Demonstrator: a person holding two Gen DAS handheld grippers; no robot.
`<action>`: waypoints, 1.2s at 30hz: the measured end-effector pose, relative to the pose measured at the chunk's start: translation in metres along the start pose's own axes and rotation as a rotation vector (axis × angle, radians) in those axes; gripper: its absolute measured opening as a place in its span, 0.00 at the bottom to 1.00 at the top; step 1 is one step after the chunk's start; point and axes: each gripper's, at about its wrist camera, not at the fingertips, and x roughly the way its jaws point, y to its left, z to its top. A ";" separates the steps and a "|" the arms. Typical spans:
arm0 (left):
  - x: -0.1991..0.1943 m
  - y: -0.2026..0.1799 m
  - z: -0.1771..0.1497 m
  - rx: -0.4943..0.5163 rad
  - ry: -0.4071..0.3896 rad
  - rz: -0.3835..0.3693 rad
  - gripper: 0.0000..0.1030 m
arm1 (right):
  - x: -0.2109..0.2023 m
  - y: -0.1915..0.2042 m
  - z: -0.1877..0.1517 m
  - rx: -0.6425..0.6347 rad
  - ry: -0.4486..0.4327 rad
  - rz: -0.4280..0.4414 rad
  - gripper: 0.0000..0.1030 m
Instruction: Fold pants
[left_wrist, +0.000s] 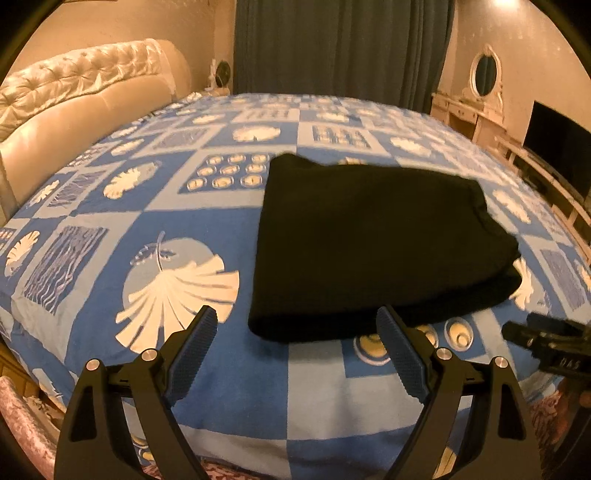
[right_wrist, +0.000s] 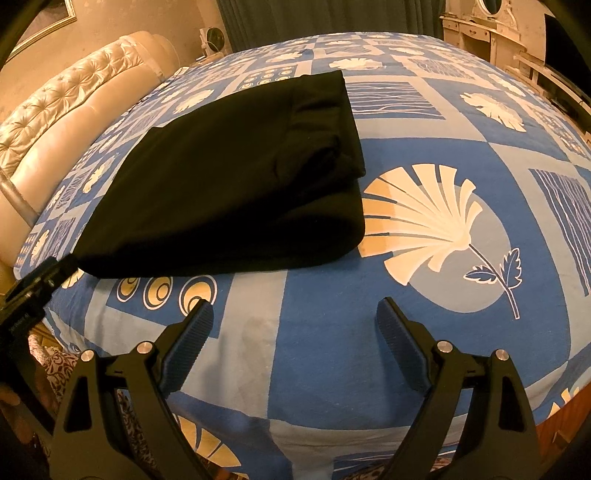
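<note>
Your black folded fabric pants (left_wrist: 373, 240) look done, so both left gripper (left_wrist: 295, 325) and right gripper (right_wrist: 295, 317) hang spread apart, empty, near the bed's edge.

Hardly any lettering shows from where I stand. On the black body of the right gripper (left_wrist: 554, 343), seen at the edge of the left wrist view, there are a few pale characters, but they are too blurred to read. The left gripper (right_wrist: 33, 295), at the edge of the right wrist view, carries a short line of small pale print along its side, and that too is too small to make out.
</note>
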 end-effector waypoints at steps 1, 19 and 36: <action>-0.003 0.000 0.001 -0.004 -0.017 0.010 0.84 | 0.000 0.000 0.000 0.001 0.001 0.002 0.88; -0.008 0.001 0.012 -0.004 -0.051 -0.031 0.84 | 0.004 -0.003 0.001 0.011 0.030 0.025 0.88; 0.014 0.057 0.073 -0.013 -0.096 -0.092 0.84 | -0.021 -0.070 0.049 0.170 -0.066 0.060 0.88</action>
